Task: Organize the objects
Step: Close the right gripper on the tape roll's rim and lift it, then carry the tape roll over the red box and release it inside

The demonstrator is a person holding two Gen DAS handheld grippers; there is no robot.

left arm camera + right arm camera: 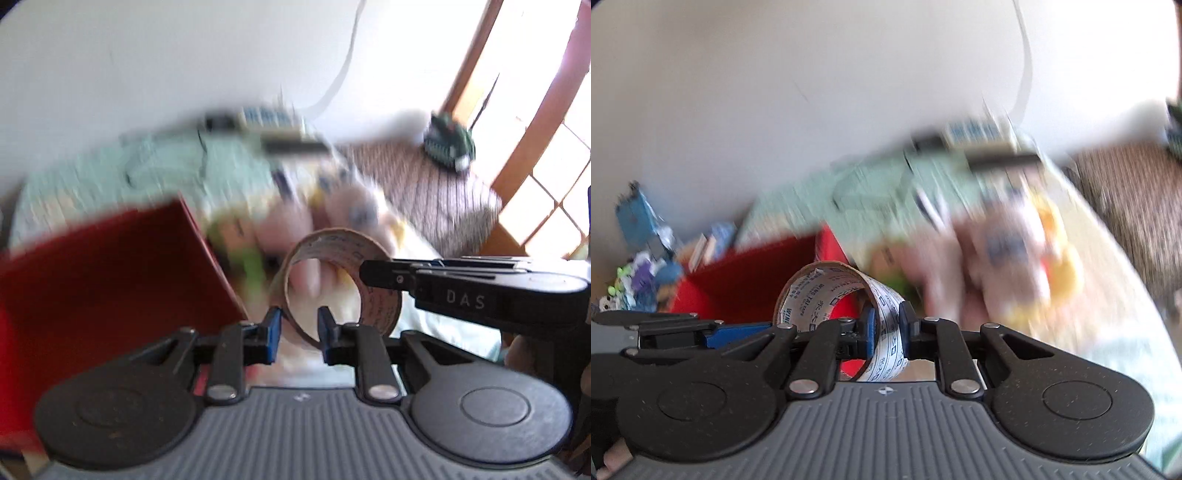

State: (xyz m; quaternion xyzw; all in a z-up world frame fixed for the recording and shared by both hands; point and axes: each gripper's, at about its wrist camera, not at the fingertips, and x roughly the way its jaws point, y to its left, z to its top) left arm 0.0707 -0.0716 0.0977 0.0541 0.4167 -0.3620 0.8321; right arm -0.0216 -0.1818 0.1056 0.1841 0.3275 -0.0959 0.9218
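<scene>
A brown cardboard tape roll [341,280] with printed writing inside is held up between both grippers. My left gripper [298,334] is shut on the roll's lower left wall. My right gripper [887,332] is shut on the roll's right wall [886,325]. The right gripper's fingers [384,275] reach in from the right in the left wrist view. The left gripper's fingers [738,332] reach in from the left in the right wrist view. A red box [103,280] stands just left of and behind the roll and also shows in the right wrist view [746,280].
A blurred patterned sheet [177,170] with pink and yellow shapes lies behind the roll. A brown woven seat [424,184] holds a green circuit board [448,142] near a window. Small blue and purple items [642,266] are piled at the left wall.
</scene>
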